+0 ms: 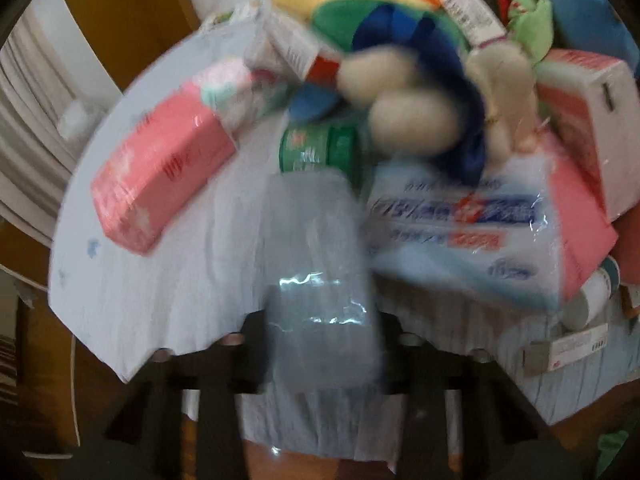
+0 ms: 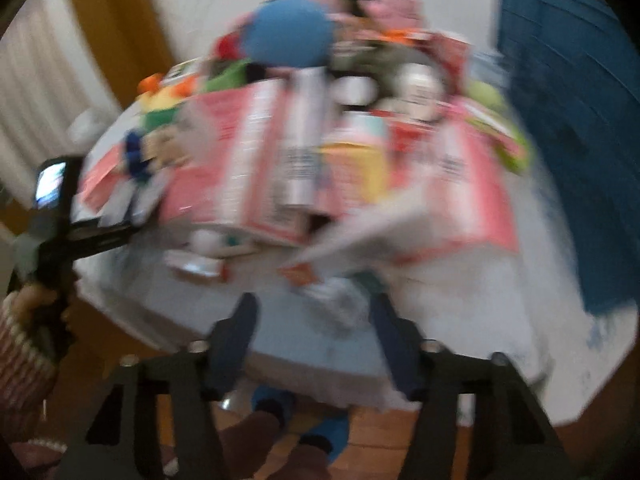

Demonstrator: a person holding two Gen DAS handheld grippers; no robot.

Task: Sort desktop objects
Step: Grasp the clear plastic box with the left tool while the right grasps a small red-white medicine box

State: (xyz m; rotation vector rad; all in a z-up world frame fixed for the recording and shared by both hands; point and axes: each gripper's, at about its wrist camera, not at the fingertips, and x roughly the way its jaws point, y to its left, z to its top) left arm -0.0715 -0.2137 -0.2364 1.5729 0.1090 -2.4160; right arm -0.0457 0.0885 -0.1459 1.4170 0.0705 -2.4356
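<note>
The left gripper (image 1: 320,344) squeezes a clear plastic bottle with a green label (image 1: 318,216). At 2 o'clock, a blue-and-white wrapped pack (image 1: 464,232) crowds it on the table (image 1: 152,280). The right gripper (image 2: 316,344) is wide open, holding nothing.

Black right gripper (image 2: 314,344) has dark-blue finger pads (image 2: 236,344) and silver screws; a pink-and-cream striped sleeve (image 2: 20,352) appears left of the jaws.

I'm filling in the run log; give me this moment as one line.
left gripper: shut on clear plastic bottle | right gripper: open, empty, above table edge | pile unsorted | both views motion-blurred
</note>
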